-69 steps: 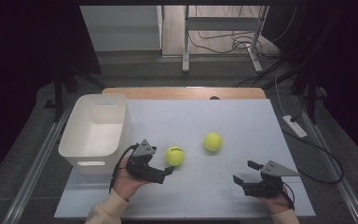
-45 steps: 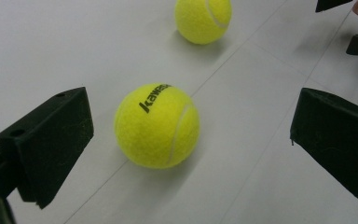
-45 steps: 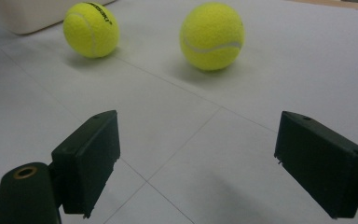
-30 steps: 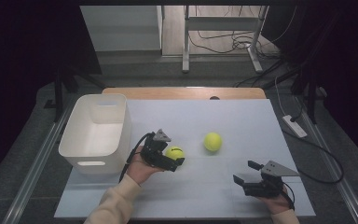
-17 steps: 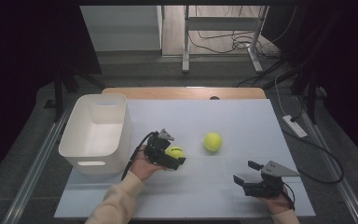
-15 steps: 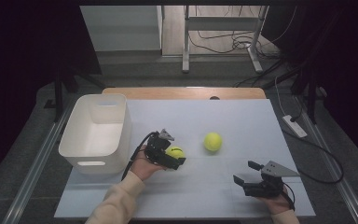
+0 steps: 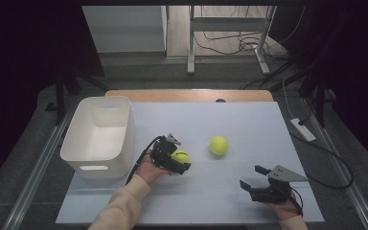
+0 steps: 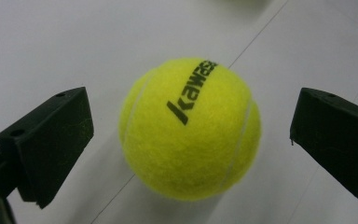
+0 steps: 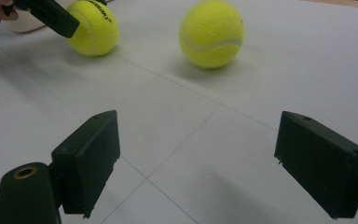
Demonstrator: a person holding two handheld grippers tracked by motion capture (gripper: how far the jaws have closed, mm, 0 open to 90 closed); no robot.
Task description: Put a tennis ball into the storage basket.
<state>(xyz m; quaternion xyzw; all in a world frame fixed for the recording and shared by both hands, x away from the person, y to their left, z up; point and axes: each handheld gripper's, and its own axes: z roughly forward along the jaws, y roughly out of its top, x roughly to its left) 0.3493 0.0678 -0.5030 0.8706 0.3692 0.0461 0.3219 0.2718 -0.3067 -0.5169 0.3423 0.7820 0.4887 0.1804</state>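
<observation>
- High view: the left gripper sits just left of centre, right at the nearer tennis ball. 2.3 s ago it was lower and further left, with the ball off its tip.
- Left gripper view: that ball lies on the table mid-frame between the jaws, which are spread wide with a gap on both sides, so nothing's gripped.
- The second tennis ball is just right of centre and hasn't budged.
- The right gripper is parked at the lower right like before, jaws wide and empty.
- The white bin is at the left, same spot.
</observation>
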